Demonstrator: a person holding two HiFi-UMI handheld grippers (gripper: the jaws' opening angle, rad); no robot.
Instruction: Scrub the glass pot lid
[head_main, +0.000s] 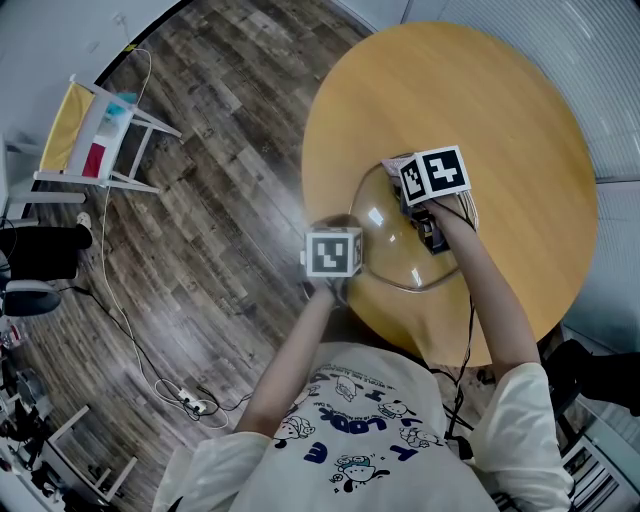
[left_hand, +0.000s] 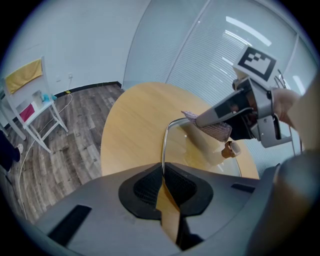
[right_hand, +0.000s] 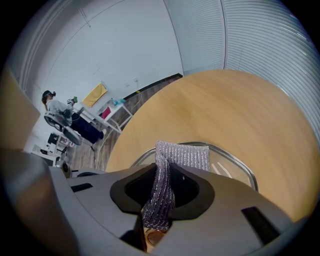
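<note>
Near the lower middle of the head view, the clear glass pot lid with a metal rim (head_main: 385, 235) sits over the near edge of the round pale-wood table (head_main: 480, 100), tilted rather than lying flat. The left gripper (head_main: 356, 252) comes in from the left of the frame, and its own view shows the jaws clamped together on the thin metal rim (left_hand: 163, 150), which rises out of the pads and curves off to the upper right. That pinch looks meant as an anchor, propping the lid at an angle so that it cannot slide or spin while it is rubbed.

From the right of the head view, the right gripper (head_main: 428, 225) reaches onto the lid's upper part. Its jaws are closed on a silvery grey knitted scrubbing cloth (right_hand: 182, 155); the folded strip runs up between the pads and spreads out beyond them against the glass (right_hand: 230, 167). In the left gripper view the same cloth (left_hand: 217, 130) hangs under the right gripper's tip (left_hand: 200, 120), just above the lid's small brown knob (left_hand: 229, 149). Holding the cloth by one end leaves a loose pad free to press on the glass, so this reads as the scrubbing itself, with one tool bracing and the other wiping.
</note>
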